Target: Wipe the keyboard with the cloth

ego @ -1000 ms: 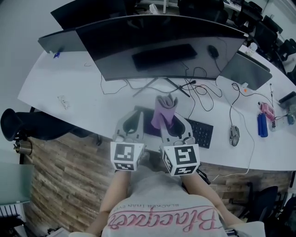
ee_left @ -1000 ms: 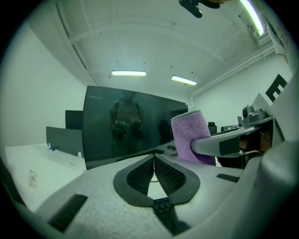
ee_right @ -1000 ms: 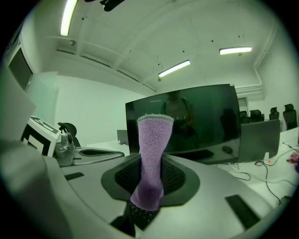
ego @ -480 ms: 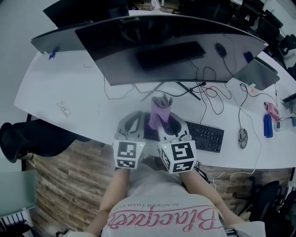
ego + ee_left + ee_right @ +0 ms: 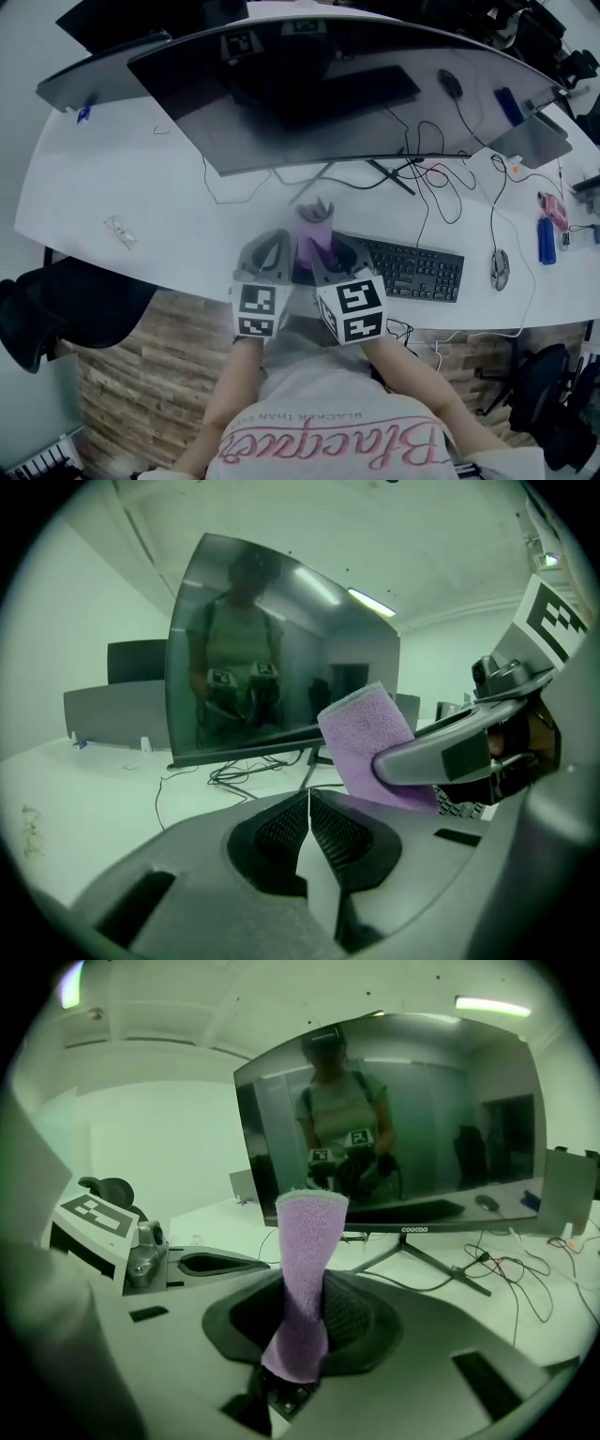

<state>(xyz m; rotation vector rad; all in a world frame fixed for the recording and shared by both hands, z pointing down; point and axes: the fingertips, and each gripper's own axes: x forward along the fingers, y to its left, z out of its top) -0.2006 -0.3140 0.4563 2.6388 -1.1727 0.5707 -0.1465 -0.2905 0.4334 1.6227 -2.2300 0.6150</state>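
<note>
A: Where is the cloth?
B: The fuzzy purple cloth (image 5: 305, 1260) stands upright out of the right gripper (image 5: 302, 1327), whose jaws pinch its lower end. It sits over the left end of the flat black keyboard (image 5: 414, 269), at the near edge of the white desk (image 5: 159, 202).
A: And the left gripper?
B: The left gripper (image 5: 309, 810) hangs just left of it, jaws pressed together, empty. A wide curved dark monitor (image 5: 328, 89) stands farther back.

Ahead of me: wide curved monitor (image 5: 309, 94), screen dark, on a white desk (image 5: 122, 178). Loose cables (image 5: 427, 178) tangled beside its stand. Mouse (image 5: 500, 269) to my right, blue object (image 5: 547, 242) beyond it. Black chair (image 5: 75, 305) at left, over wooden floor (image 5: 131, 394).
</note>
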